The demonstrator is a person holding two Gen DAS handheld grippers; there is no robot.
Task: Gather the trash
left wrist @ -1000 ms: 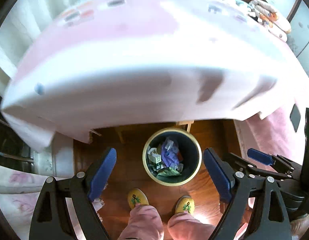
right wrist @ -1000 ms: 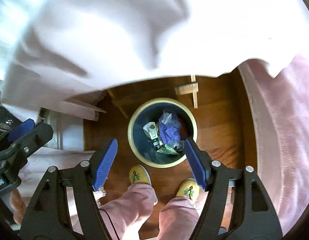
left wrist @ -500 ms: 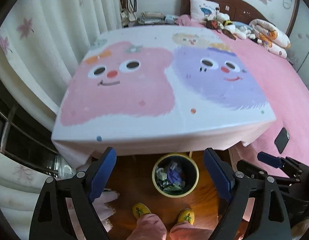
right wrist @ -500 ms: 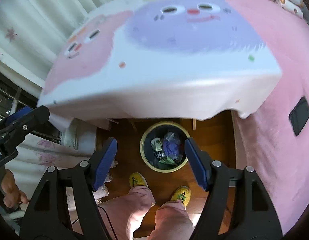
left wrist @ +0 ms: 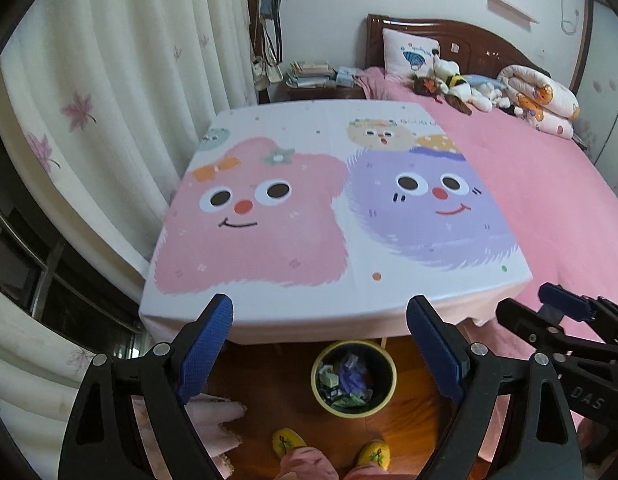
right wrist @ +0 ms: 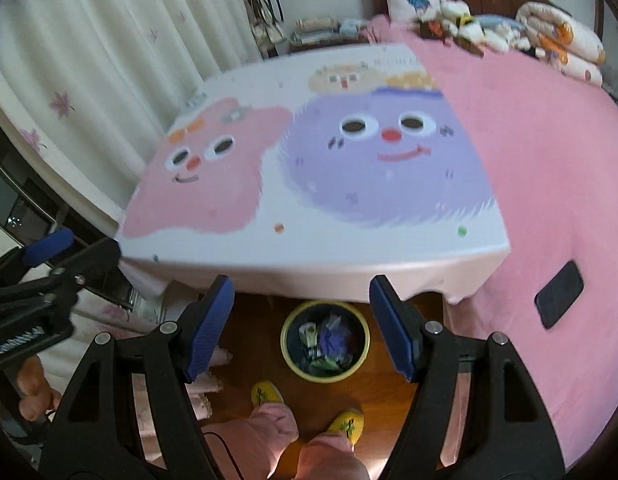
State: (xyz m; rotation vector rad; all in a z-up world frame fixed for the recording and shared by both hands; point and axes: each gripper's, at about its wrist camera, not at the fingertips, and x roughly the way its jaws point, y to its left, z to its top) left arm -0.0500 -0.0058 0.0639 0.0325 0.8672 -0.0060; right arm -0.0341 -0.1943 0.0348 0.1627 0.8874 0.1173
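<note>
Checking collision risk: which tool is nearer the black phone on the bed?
Right. Right tool has the phone just to its right; left tool sits farther left, beyond it.

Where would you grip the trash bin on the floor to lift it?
Grip the yellow rim of the trash bin, coming straight down from above with one finger inside the wall and one outside. It stands upright and open-topped, and its round body looks too wide for the open left gripper to span.

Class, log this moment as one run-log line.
left gripper: open, empty | right gripper: open, empty | yellow-rimmed dark round trash bin: on wooden floor, holds trash
</note>
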